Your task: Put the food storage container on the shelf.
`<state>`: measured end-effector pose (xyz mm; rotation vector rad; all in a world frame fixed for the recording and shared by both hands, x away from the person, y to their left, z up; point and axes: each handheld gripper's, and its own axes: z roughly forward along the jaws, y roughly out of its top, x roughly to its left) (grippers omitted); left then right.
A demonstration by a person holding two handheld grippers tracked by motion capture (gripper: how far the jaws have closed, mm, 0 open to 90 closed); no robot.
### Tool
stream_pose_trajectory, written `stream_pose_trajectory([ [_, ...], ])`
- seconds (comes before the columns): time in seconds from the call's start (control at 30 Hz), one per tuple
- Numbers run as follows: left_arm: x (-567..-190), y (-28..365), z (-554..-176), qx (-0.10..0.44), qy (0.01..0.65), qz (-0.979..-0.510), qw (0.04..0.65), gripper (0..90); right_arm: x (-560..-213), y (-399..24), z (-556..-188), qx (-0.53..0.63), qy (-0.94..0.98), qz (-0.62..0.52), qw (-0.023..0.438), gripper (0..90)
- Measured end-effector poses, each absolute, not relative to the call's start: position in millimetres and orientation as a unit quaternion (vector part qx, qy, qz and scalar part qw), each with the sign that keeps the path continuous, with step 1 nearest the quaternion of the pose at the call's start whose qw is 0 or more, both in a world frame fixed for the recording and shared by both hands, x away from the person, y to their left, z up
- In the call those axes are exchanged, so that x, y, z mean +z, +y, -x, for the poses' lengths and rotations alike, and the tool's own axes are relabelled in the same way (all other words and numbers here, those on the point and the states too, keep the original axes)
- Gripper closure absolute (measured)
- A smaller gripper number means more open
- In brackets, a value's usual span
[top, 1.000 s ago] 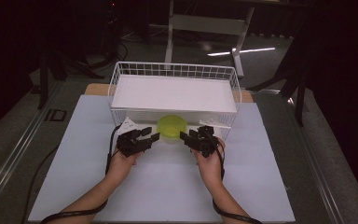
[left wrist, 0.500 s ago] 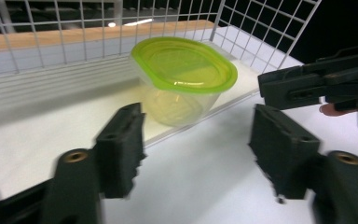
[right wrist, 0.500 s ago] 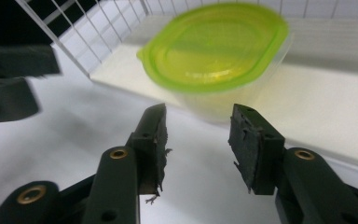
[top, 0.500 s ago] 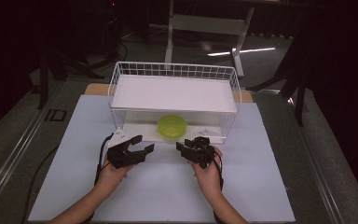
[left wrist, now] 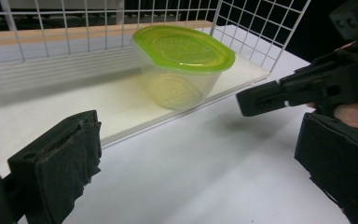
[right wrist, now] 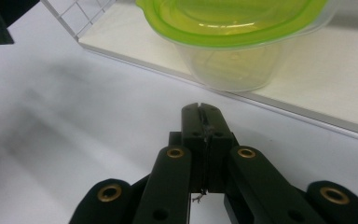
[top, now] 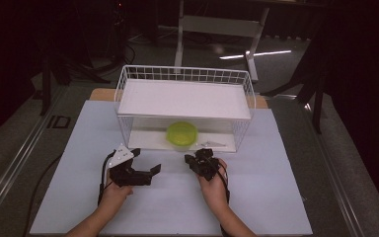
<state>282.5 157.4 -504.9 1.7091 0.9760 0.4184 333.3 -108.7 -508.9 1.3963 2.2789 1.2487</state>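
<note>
A clear tub with a lime-green lid stands on the bottom board of a white wire rack, at its open front. Both grippers are on the white mat in front of it, apart from the tub. My left gripper is open, and its jaws have just been opening with nothing between them. In the left gripper view the tub lies beyond the wide gap between the pads. My right gripper is shut and empty, its jaws having just closed. Its tips point at the tub.
The rack has an upper white board over the tub. A white mat covers the table around the hands. A small pale item lies on the lower board right of the tub. Dark floor and a stand lie behind.
Both hands have drawn back from the sides of the tub toward the front of the table. The left jaws have spread wide and the right jaws have closed together.
</note>
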Motion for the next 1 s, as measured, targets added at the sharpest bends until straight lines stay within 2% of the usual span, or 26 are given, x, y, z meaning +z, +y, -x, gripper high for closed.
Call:
stream_pose_trajectory([
  [0.17, -507.3, 161.7, -283.2, 0.169, 0.407, -0.716, 0.541, 1.2, -512.5, -105.7, -340.2, 0.416, 0.769, -0.477, 0.094, 89.6],
  [0.2, -509.2, 162.6, -284.3, 0.152, 0.401, -0.714, 0.554, 1.3, -513.5, -105.6, -343.6, 0.416, 0.767, -0.480, 0.094, 89.6],
  [0.33, -509.9, 163.0, -283.4, 0.166, 0.378, -0.709, 0.572, 1.3, -514.2, -104.6, -348.5, 0.416, 0.765, -0.482, 0.096, 89.5],
  [0.43, -508.9, 163.1, -284.8, 0.154, 0.379, -0.706, 0.578, 1.3, -514.4, -103.0, -353.5, 0.417, 0.761, -0.487, 0.099, 89.5],
  [1.0, -514.3, 164.7, -286.3, 0.149, 0.383, -0.706, 0.576, 1.3, -513.7, -90.0, -380.8, 0.416, 0.755, -0.496, 0.106, 88.9],
])
